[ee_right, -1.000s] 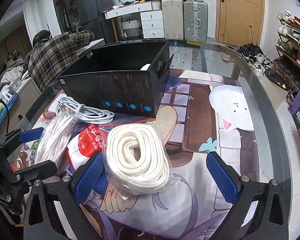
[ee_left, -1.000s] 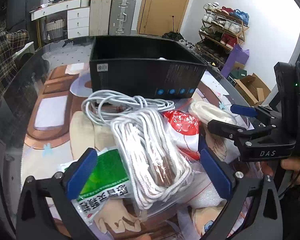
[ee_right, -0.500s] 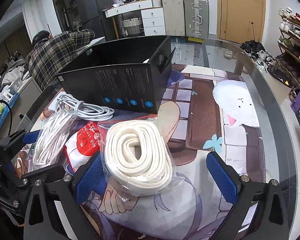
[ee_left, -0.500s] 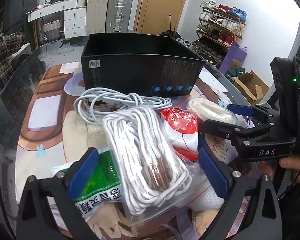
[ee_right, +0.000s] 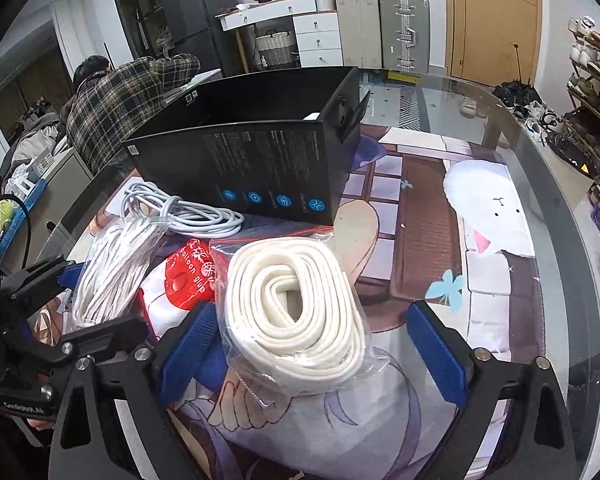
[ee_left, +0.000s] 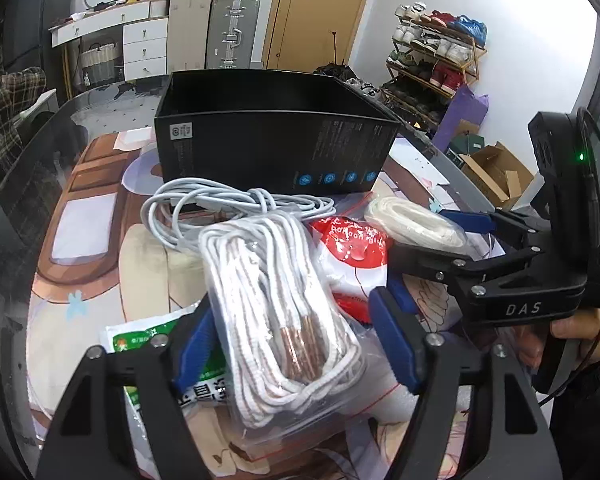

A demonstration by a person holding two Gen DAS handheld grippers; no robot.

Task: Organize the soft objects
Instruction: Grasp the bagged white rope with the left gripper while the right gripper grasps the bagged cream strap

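A clear bag of white-and-copper cord (ee_left: 284,312) lies between the blue pads of my left gripper (ee_left: 296,340), whose jaws are closing; the pads stand at the bag's edges without squeezing it. A bagged coil of cream rope (ee_right: 296,312) sits inside my right gripper (ee_right: 312,348), also closing. Its left pad is at the plastic and its right pad is well apart. A red-and-white balloon packet (ee_left: 352,240), a grey-white cable (ee_left: 220,204) and a green packet (ee_left: 140,340) lie around them. The open black box (ee_left: 276,152) stands just behind.
Everything rests on a printed mat (ee_right: 420,220) on a round glass table, whose edge curves close on the right. A person in a plaid shirt (ee_right: 128,92) leans over behind the box. A shoe rack (ee_left: 432,60) and a cardboard box (ee_left: 496,176) stand off the table.
The left jaws have narrowed markedly around the cord bag. The right jaws have come in a little around the rope coil. Neither bag has moved.
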